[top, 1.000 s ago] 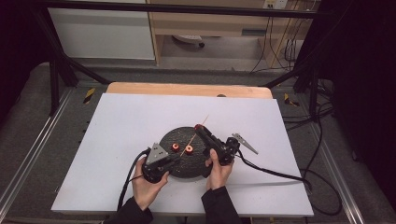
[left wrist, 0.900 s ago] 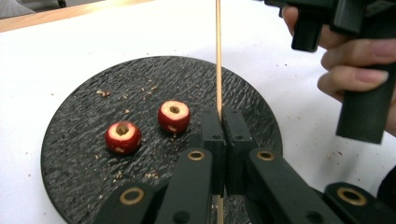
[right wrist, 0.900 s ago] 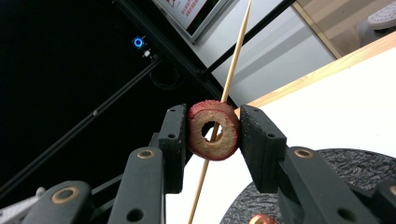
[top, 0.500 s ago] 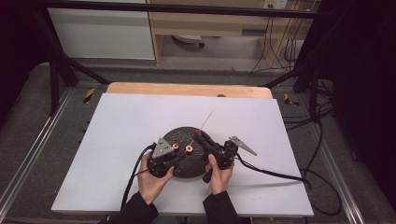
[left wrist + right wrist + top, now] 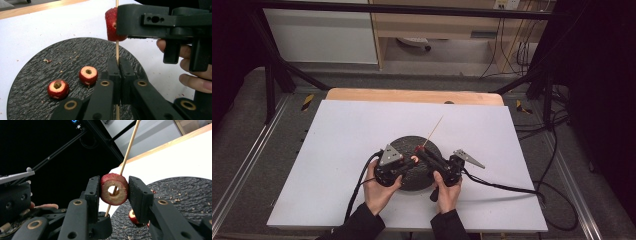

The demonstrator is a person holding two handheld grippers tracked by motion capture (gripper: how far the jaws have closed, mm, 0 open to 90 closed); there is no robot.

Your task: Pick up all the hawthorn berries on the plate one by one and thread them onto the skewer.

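A thin wooden skewer [image 5: 117, 51] stands pinched at its lower end in my left gripper [image 5: 119, 68], which is shut. A cored red fruit ring [image 5: 114, 189] sits on the skewer [image 5: 128, 147], which passes through the ring's hole. My right gripper [image 5: 114, 188] is shut on the ring's sides. From the left gripper view the same ring [image 5: 111, 25] hangs above the plate in the other gripper's jaws. Two more cored red fruits [image 5: 88, 75] [image 5: 58, 88] lie on the round black plate [image 5: 30, 75]. From above, both grippers [image 5: 411, 162] [image 5: 419, 149] meet over the plate [image 5: 412, 177].
The plate rests on a white board [image 5: 342, 140] laid over a wooden table [image 5: 412, 95]. Crumbs are scattered over the plate and the board. Cables trail from both grippers, left [image 5: 359, 185] and right [image 5: 507, 187]. Metal rails [image 5: 242, 165] flank the table.
My left gripper has moved right and up onto the plate, closing the gap to the right gripper. The skewer has shifted slightly right with them.
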